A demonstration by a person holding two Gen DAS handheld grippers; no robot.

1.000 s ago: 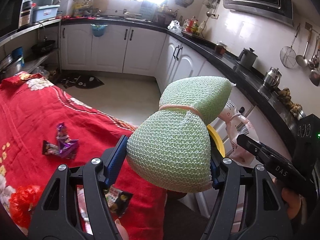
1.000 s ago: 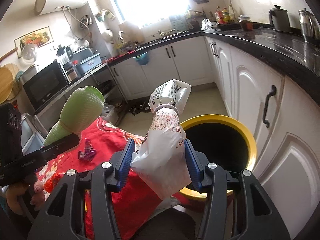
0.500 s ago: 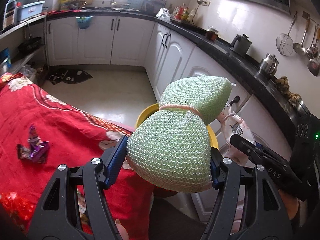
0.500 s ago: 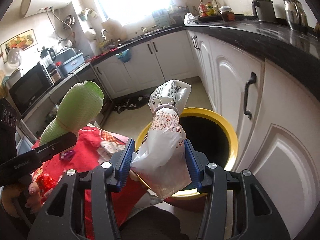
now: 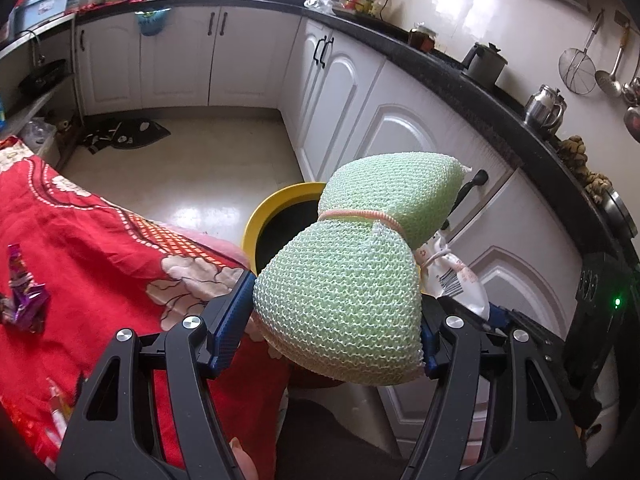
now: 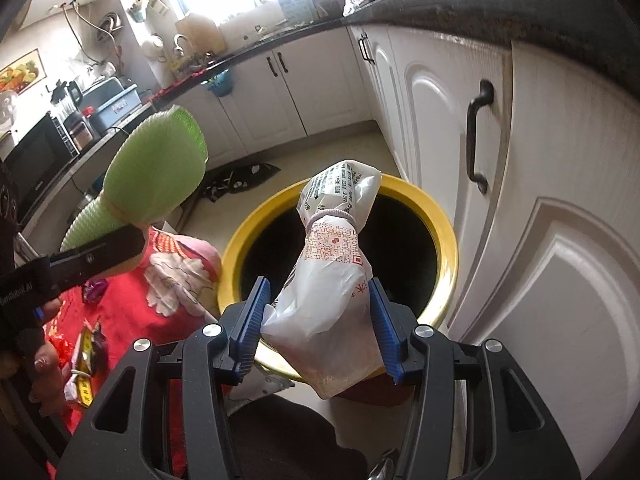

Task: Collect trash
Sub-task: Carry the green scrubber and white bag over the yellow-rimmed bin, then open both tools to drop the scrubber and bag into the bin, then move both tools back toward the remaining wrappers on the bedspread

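My left gripper (image 5: pixel 336 332) is shut on a green mesh bundle (image 5: pixel 360 280) tied at its waist with a pink band; it also shows as the green bundle (image 6: pixel 156 172) at the left of the right wrist view. My right gripper (image 6: pixel 320 328) is shut on a white printed plastic bag (image 6: pixel 332 280) cinched with a band, which hangs over the near rim of a yellow-rimmed bin (image 6: pixel 444 232). The yellow bin (image 5: pixel 272 208) lies just beyond the mesh bundle in the left wrist view, its dark opening mostly hidden. The white bag (image 5: pixel 456 280) peeks out right of the bundle.
A table with a red flowered cloth (image 5: pixel 80 248) sits left of the bin, with a purple wrapper (image 5: pixel 24 300) and more wrappers (image 6: pixel 88 352) on it. White cabinets (image 6: pixel 540 200) under a black counter (image 5: pixel 460 72) stand close on the right. Dark debris (image 5: pixel 120 136) lies on the floor.
Both grippers have moved down and forward toward the bin with their loads still held. The bin has grown larger in both views, and the red table has slid left.
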